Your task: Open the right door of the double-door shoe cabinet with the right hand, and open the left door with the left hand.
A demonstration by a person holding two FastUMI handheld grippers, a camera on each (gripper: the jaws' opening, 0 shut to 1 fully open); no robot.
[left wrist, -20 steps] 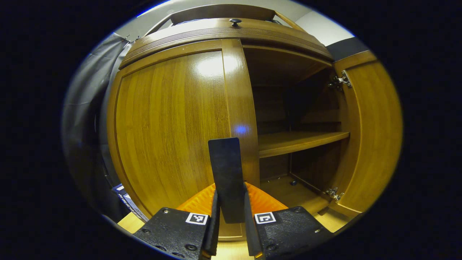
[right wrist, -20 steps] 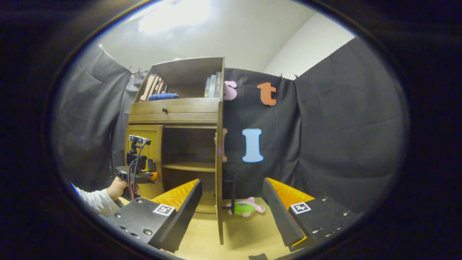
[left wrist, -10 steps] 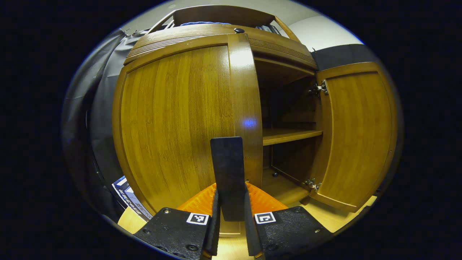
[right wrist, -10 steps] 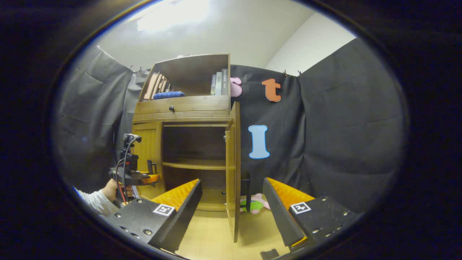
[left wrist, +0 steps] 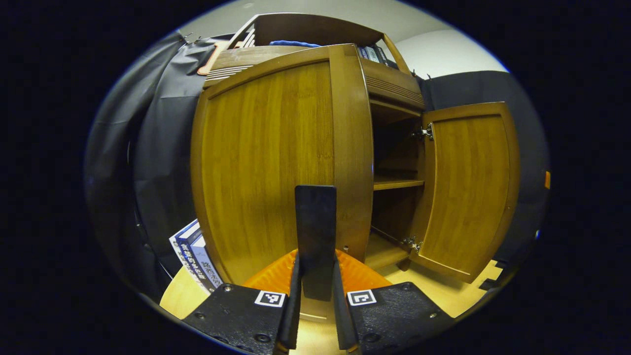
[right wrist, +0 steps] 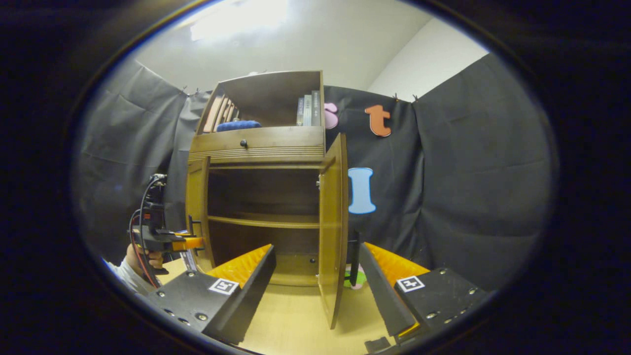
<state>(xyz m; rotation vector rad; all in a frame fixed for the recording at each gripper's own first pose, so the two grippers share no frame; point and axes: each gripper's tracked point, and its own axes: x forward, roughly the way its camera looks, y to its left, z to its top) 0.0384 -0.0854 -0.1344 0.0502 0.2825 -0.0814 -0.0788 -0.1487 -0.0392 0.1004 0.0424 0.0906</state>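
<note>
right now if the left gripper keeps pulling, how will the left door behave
The left door looks like a stiff wood panel, so it probably won't flex. It likely swings on hinges like those on the right door. The left gripper is clamped on its flat handle, so slipping seems unlikely.

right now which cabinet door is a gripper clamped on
The left door: the left gripper is shut on its handle. The right door stands open and free, with the right gripper open and off it.

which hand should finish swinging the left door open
Left. The left gripper is shut on the left door's handle, with the left door partly open. The right gripper is open, holding nothing, back from the cabinet, and the right door already stands wide.
</note>
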